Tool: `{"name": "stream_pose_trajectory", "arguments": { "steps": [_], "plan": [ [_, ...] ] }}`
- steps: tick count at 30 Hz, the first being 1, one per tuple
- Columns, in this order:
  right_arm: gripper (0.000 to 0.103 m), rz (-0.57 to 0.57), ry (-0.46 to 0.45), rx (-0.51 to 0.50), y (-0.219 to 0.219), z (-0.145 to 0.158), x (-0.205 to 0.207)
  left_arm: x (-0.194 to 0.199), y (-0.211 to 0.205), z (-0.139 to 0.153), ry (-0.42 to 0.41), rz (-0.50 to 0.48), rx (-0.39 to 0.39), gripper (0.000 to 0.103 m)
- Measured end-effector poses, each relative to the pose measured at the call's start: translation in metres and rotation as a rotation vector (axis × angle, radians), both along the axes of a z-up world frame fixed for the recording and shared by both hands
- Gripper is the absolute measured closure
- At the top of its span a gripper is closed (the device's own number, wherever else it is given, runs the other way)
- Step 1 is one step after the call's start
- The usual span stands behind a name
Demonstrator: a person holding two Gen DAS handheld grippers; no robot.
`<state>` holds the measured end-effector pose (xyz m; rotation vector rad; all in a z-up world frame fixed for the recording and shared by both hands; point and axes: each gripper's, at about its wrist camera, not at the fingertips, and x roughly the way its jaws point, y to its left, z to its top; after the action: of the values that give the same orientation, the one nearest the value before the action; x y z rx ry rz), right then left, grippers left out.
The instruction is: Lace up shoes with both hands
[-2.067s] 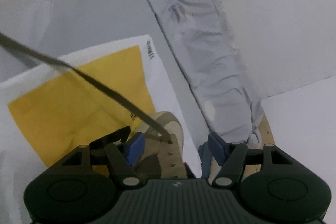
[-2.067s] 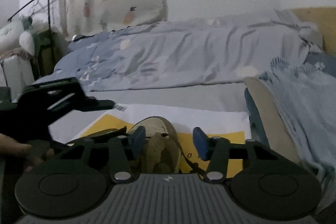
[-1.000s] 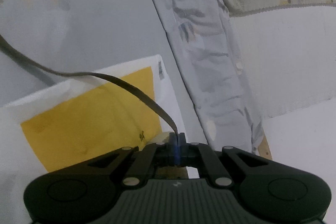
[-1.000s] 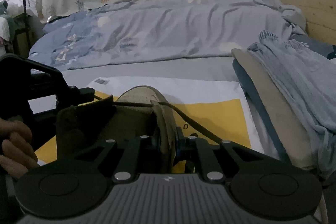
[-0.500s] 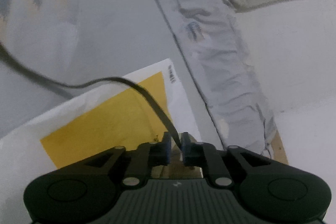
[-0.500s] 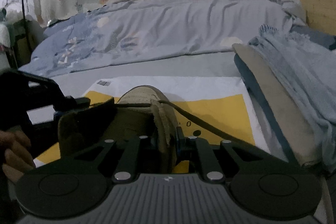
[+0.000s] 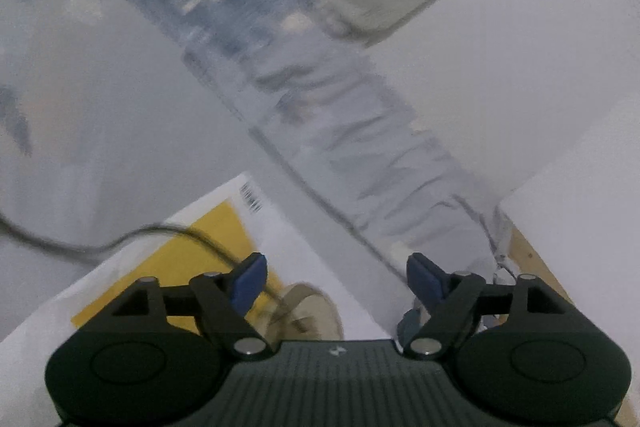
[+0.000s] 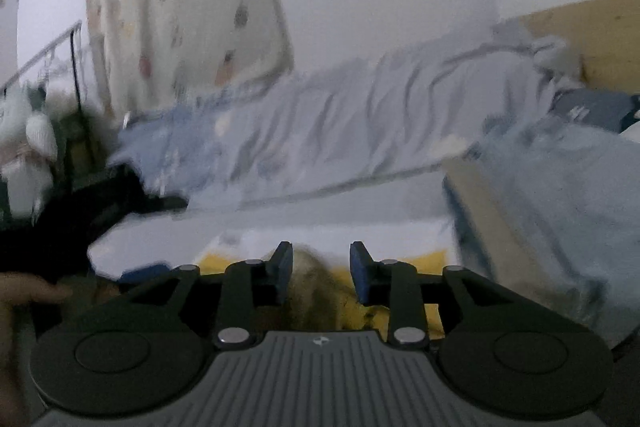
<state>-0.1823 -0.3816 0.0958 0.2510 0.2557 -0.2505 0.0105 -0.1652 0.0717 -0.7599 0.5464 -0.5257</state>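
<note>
my left gripper gapes wide, empty | shoe lower centre between its tips | lace trails left | my right gripper half-open over shoe, empty

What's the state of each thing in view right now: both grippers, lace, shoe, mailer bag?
left gripper: open, jaws wide, holding nothing.
right gripper: open, nothing between the pads, shoe just ahead.
lace: slack, curving loose over the bag, free of both grippers.
shoe: lying on the bag, toe visible; lacing progress hidden.
mailer bag: flat on the bed, under the shoe.
</note>
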Motion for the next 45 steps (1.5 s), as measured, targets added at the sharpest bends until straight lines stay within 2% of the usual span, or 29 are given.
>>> {"name": "stream_pose_trajectory", "arguments": {
  "steps": [4,7,9,12,17,19,21,23,25,26,29,38,45],
  "plan": [
    [0.065,-0.055,-0.101,-0.052,-0.029,0.021,-0.039,-0.020,-0.016,0.017,-0.140,-0.026,0.007,0.014],
    [0.065,-0.074,-0.057,-0.129,-0.060,0.029,-0.066,-0.030,-0.030,0.025,-0.185,-0.082,-0.017,0.009],
    [0.065,-0.080,0.006,-0.174,-0.081,0.031,-0.084,-0.035,-0.043,0.029,-0.198,-0.120,-0.043,0.009],
    [0.065,-0.045,0.147,-0.285,-0.102,0.030,-0.105,-0.046,-0.067,0.031,-0.203,-0.226,-0.102,0.009],
    [0.066,0.058,0.434,-0.537,-0.117,0.014,-0.115,-0.065,-0.104,0.026,-0.191,-0.397,-0.116,0.008],
    [0.067,0.118,0.558,-0.630,-0.120,0.001,-0.115,-0.070,-0.114,0.022,-0.175,-0.431,-0.118,0.008],
    [0.073,0.208,0.704,-0.784,-0.120,-0.022,-0.115,-0.075,-0.122,0.018,-0.160,-0.461,-0.121,0.008],
    [0.095,0.315,0.859,-0.959,-0.118,-0.049,-0.118,-0.076,-0.128,0.014,-0.155,-0.467,-0.107,0.008],
    [0.095,0.435,0.990,-1.132,-0.118,-0.078,-0.123,-0.075,-0.133,0.010,-0.147,-0.471,-0.099,0.008],
    [0.096,0.473,1.017,-1.165,-0.119,-0.085,-0.124,-0.074,-0.134,0.009,-0.144,-0.470,-0.101,0.008],
    [0.096,0.566,1.065,-1.242,-0.121,-0.095,-0.122,-0.072,-0.136,0.007,-0.142,-0.464,-0.098,0.008],
    [0.095,0.742,1.156,-1.430,-0.126,-0.118,-0.114,-0.071,-0.135,0.002,-0.107,-0.457,-0.097,0.008],
    [0.095,0.785,1.168,-1.488,-0.131,-0.121,-0.105,-0.073,-0.135,-0.001,-0.108,-0.464,-0.073,0.008]
  ]
}}
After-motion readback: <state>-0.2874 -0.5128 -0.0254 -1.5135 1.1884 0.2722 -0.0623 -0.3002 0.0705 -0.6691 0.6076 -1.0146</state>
